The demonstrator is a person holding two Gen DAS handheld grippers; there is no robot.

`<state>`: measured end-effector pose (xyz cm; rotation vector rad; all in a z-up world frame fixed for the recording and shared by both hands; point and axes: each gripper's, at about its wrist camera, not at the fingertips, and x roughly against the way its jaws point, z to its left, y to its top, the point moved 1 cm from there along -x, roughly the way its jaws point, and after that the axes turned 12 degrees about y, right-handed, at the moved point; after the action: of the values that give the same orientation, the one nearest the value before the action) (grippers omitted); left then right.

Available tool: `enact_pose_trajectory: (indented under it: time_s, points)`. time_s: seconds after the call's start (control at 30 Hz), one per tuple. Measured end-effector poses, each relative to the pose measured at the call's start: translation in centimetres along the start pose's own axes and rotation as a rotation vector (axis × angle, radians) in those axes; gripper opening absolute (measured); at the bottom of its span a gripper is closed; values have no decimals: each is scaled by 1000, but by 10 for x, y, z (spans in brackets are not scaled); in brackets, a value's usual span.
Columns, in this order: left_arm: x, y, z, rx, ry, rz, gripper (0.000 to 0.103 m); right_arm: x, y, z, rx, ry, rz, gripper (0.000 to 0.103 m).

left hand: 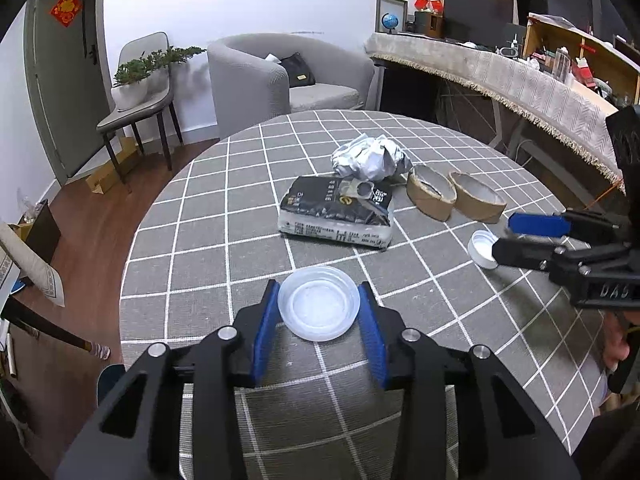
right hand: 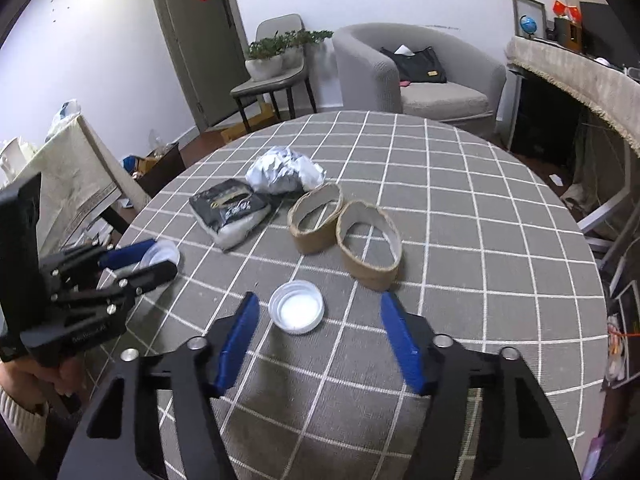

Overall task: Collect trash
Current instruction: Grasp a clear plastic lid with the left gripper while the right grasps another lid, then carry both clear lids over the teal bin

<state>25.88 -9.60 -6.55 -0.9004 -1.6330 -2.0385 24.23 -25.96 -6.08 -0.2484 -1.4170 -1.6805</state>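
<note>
On the round counter (left hand: 208, 240), covered in a grey cloth with a white grid, the left gripper (left hand: 319, 306) sat low with its blue pads on either side of a clear plastic lid (left hand: 319, 307) that lay flat near the counter's near edge; the pads stood right against the lid's rim, though whether they actually pressed on it could not be told. The right gripper (right hand: 316, 312) was released, its pads set well apart around a small white cap (right hand: 296, 306) that lay open side up on the cloth, touching neither pad. Farther back on the counter lay a black and white packet (left hand: 338, 212), and just behind it a crumpled ball of silver foil (left hand: 370, 158) touching its far edge. Beside these, two brown cardboard tape cores (right hand: 344, 228) rested side by side, their rims touching. In the right wrist view a hand (right hand: 44, 376) in a cream knitted cuff held the left gripper's handle at the counter's edge.
</note>
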Motion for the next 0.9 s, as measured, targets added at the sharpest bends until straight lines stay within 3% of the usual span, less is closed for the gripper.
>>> enact_pose_trajectory:
  time_s: [0.5, 0.63, 0.9]
  points:
    - [11, 5, 25, 66, -3, -16, 42, -22, 4, 22, 91, -91, 73, 31]
    - [16, 5, 41, 92, 15, -22, 42, -25, 7, 29, 100, -100, 73, 31]
    - [21, -5, 78, 132, 68, -8, 42, -32, 24, 46, 63, -17, 13, 31]
